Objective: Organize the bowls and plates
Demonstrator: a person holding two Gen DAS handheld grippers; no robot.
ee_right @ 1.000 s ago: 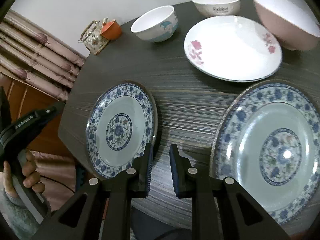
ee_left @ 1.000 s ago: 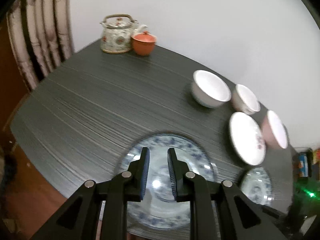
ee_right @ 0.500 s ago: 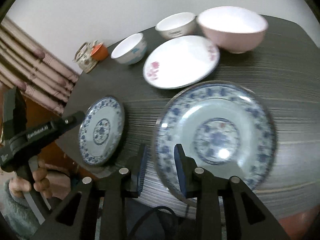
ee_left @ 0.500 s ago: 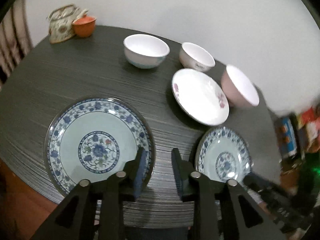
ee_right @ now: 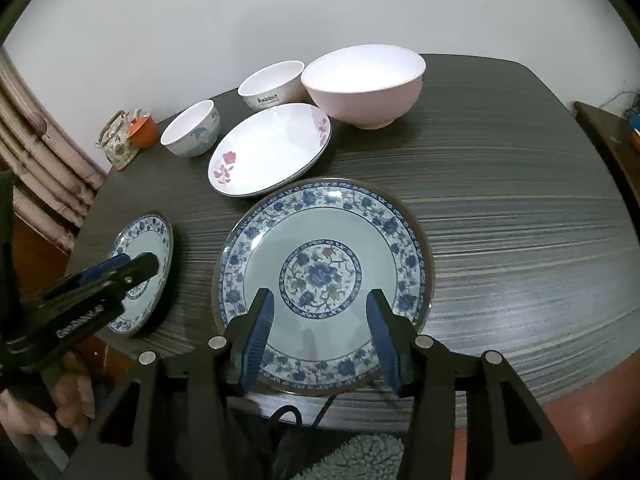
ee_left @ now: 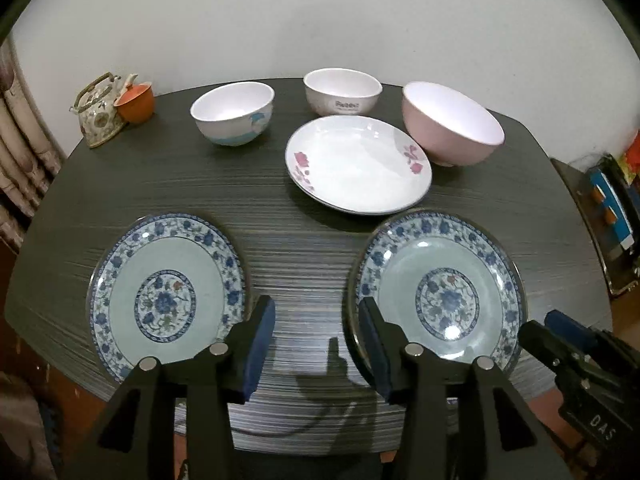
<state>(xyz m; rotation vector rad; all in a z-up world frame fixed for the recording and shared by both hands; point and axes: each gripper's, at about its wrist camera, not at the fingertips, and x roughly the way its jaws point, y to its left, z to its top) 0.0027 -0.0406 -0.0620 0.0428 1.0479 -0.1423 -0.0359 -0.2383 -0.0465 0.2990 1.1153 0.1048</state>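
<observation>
Two blue-patterned plates lie at the table's near edge, one on the left (ee_left: 166, 300) and one on the right (ee_left: 440, 292). My left gripper (ee_left: 316, 320) hovers over the bare table between them, its jaws opening with nothing between the pads. My right gripper (ee_right: 320, 312) hangs over the near part of the right blue plate (ee_right: 324, 268), its jaws also opening and gripping nothing. Behind these plates lies a white plate with pink flowers (ee_left: 356, 168). Further back stand a dolphin-print bowl (ee_left: 232, 114), a labelled white bowl (ee_left: 342, 92) and a large pink bowl (ee_left: 452, 128).
A patterned teapot (ee_left: 98, 114) and an orange cup (ee_left: 136, 102) stand at the back left corner of the dark striped table (ee_left: 304, 248). Curtains (ee_right: 40, 160) hang on the left. A low shelf with coloured items (ee_left: 608, 208) is on the right. A hand (ee_right: 60, 408) holds the left gripper.
Both grippers went from nearly shut to clearly apart. The left gripper swung from over the left blue plate to the gap between the plates. The right one moved onto the right plate.
</observation>
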